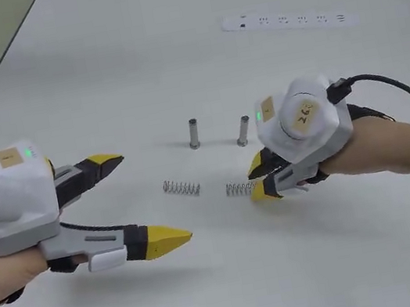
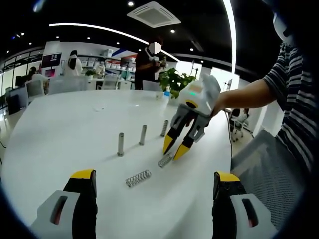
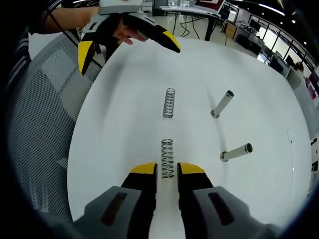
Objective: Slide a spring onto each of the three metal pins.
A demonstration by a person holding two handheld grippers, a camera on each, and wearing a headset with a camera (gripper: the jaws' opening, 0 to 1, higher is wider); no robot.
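White counter (image 1: 168, 33), dull silver-grey metal pins (image 1: 194, 134), pale steel springs (image 1: 182, 188), left tongs (image 1: 153, 198) and right tongs (image 1: 255, 182) white and light grey, black jaws tipped yellow, small green light on each body, black cable (image 1: 391, 85), white power strip (image 1: 289, 21), black-and-white striped sleeve (image 2: 294, 99), grey mesh chair (image 3: 45, 124)

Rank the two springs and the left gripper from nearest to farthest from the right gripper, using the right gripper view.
1. Spring, its end between the right gripper's jaws.
2. Second spring, farther ahead on the table.
3. Left gripper, beyond both, at the table's edge.
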